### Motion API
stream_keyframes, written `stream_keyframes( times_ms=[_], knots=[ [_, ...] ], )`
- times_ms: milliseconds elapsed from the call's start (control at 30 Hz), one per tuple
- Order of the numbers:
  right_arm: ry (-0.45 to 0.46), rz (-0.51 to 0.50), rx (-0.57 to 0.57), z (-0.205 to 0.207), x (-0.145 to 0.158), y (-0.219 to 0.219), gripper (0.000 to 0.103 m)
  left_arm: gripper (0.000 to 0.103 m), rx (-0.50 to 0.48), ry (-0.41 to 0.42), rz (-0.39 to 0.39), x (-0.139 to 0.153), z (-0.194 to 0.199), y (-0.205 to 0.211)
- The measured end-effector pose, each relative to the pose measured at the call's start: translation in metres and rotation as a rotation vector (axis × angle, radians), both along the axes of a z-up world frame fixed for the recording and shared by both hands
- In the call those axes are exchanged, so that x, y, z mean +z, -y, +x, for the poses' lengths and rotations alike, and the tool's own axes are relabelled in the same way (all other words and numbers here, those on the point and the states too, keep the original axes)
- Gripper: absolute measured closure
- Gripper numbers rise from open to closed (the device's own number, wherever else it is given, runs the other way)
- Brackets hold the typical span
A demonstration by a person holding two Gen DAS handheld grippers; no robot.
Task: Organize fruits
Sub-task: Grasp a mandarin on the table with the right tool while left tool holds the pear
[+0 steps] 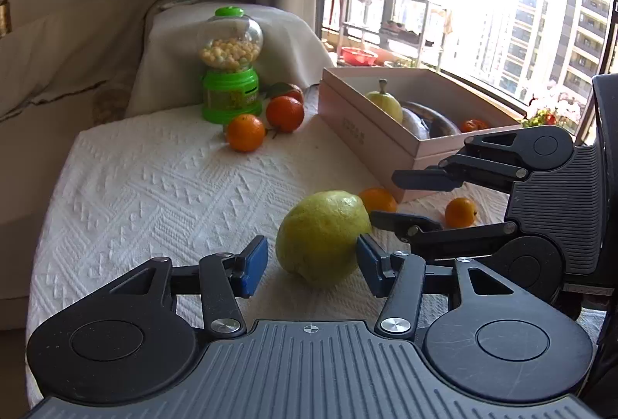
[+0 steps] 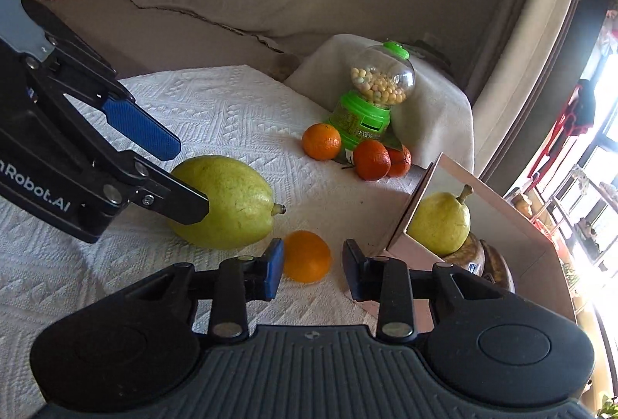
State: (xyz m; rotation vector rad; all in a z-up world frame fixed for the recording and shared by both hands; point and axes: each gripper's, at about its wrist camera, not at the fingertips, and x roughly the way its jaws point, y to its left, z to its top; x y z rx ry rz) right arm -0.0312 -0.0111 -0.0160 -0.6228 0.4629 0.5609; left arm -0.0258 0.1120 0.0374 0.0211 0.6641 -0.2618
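Yellow-green oblong pear (image 1: 322, 237) lying on white quilted surface (image 1: 154, 187), long axis crosswise between left claw (image 1: 312, 266) pads, not yet clamped. Right claw (image 2: 313, 268) open around small orange (image 2: 308, 256); pink cardboard box (image 1: 386, 144) just beyond.

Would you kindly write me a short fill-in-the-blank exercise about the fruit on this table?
1. The left gripper straddles a large yellow-green ____ lying on the white cloth.
2. The pear stands inside the pink ____.
3. The candy dispenser has a ____ base and lid.
4. Three mandarins sit beside the ____.

Missing words: fruit; box; green; candy dispenser
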Motion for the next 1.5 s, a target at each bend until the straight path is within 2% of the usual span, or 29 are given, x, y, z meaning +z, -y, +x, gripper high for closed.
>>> stream_keyframes(
  times_ms=[100, 233, 367, 467, 567, 667, 800, 900, 967, 1033, 1200, 1367, 1500],
  knots=[
    [-0.031, -0.010, 0.000, 0.008, -0.006, -0.004, 0.070, 0.060, -0.005, -0.015, 0.019, -0.004, 0.003, 0.003],
    [-0.087, 0.063, -0.033, 0.007, 0.002, 0.014, 0.071, 0.061, -0.008, -0.026, 0.025, -0.007, 0.005, 0.006],
    [-0.140, 0.197, -0.067, -0.009, 0.025, 0.060, 0.071, 0.061, -0.023, 0.042, 0.051, 0.012, -0.001, 0.009],
    [-0.142, 0.241, -0.143, -0.013, 0.032, 0.094, 0.071, 0.061, -0.076, 0.096, 0.081, 0.031, 0.001, 0.015],
    [-0.137, 0.246, -0.257, -0.007, 0.025, 0.123, 0.071, 0.060, -0.153, 0.078, 0.191, 0.036, 0.013, 0.036],
    [-0.194, 0.273, -0.355, 0.002, 0.010, 0.145, 0.071, 0.060, -0.227, 0.036, 0.326, 0.028, 0.023, 0.063],
    [-0.219, 0.312, -0.372, 0.004, 0.001, 0.153, 0.071, 0.051, -0.286, 0.027, 0.502, 0.011, 0.029, 0.086],
    [-0.248, 0.325, -0.378, 0.006, -0.004, 0.155, 0.064, 0.048, -0.274, -0.001, 0.571, 0.008, 0.037, 0.087],
    [-0.246, 0.333, -0.375, 0.005, -0.004, 0.156, 0.059, 0.048, -0.241, -0.024, 0.570, 0.008, 0.044, 0.078],
    [-0.242, 0.334, -0.379, 0.003, -0.004, 0.156, 0.051, 0.046, -0.203, -0.046, 0.539, 0.008, 0.050, 0.065],
    [-0.252, 0.333, -0.379, 0.005, -0.005, 0.155, 0.048, 0.041, -0.146, -0.094, 0.397, 0.011, 0.068, 0.036],
    [-0.253, 0.321, -0.374, 0.003, -0.005, 0.153, 0.044, 0.039, -0.093, -0.158, 0.332, 0.002, 0.088, 0.018],
    [-0.251, 0.313, -0.374, 0.004, -0.005, 0.152, 0.043, 0.039, -0.050, -0.193, 0.216, -0.002, 0.105, 0.006]
  ],
)
